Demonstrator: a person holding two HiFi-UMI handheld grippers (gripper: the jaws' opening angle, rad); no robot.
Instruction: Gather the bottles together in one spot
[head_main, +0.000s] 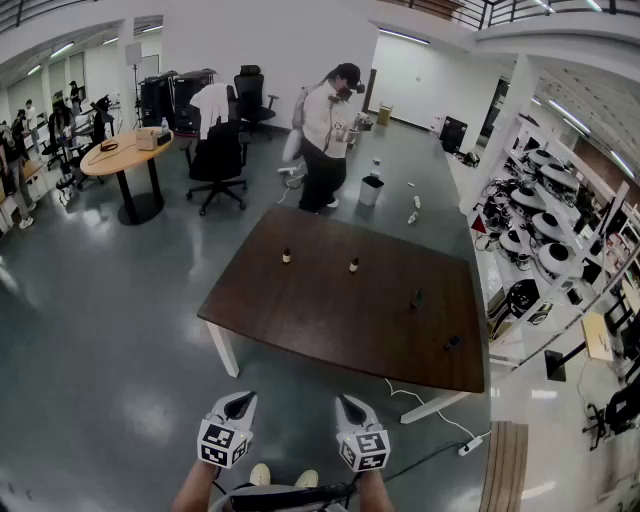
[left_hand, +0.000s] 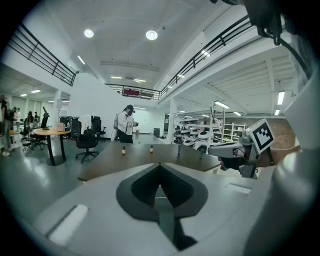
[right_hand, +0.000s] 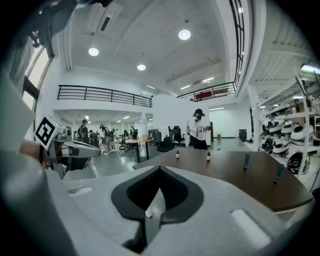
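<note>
left gripper (head_main: 238, 404) and right gripper (head_main: 350, 408) hang side by side short of the near edge of the table (head_main: 330, 315), each with jaws shut on nothing and tipped slightly down, a posture that suits an approach rather than a pick. four bottles sit well apart on the top: amber bottle a (head_main: 286, 256) and amber bottle b (head_main: 353, 265) near the far side, with bottle c (head_main: 416, 298) and bottle d (head_main: 453, 342) strung out toward the right edge. none looks within reach, so the gathering is probably not yet begun, and the jaws would need to open before any grasp.
</note>
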